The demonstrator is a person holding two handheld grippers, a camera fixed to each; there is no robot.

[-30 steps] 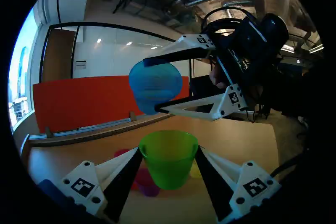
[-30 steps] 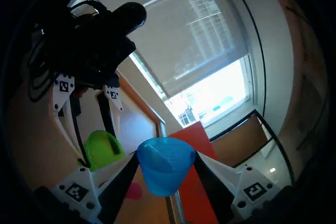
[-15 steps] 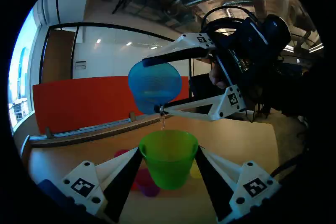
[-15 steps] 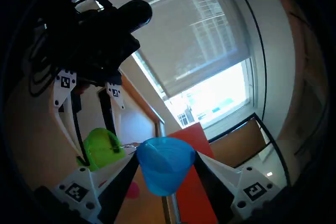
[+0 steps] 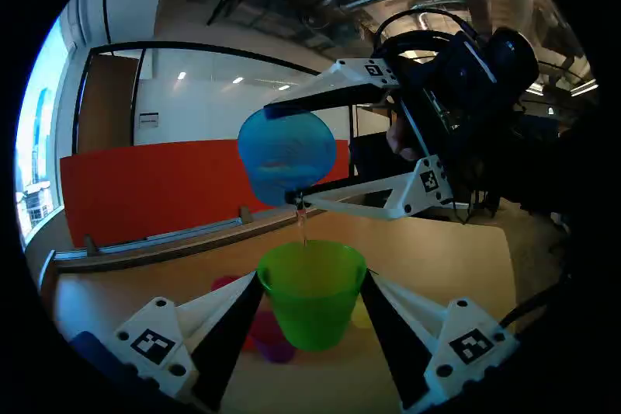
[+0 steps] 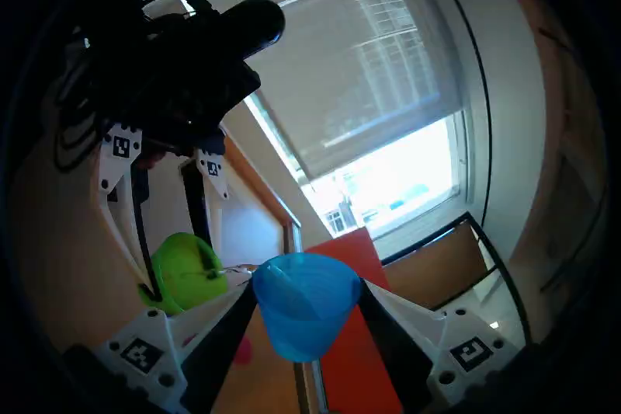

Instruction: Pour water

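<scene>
In the left gripper view my left gripper is shut on a green cup, held upright above the table. Over it hangs a blue cup, tipped on its side with my right gripper shut on it. A thin stream of water runs from its rim into the green cup. In the right gripper view the blue cup sits between my right gripper's fingers. The green cup shows to its left, with the left gripper shut on it.
A wooden table lies below, with pink, purple and yellow cups behind the green one. An orange wall panel stands at the far edge. A bright window with a blind is beyond.
The blue cup has tipped a little further. A stream of water has started and now runs into the green cup. The left gripper has stayed put.
</scene>
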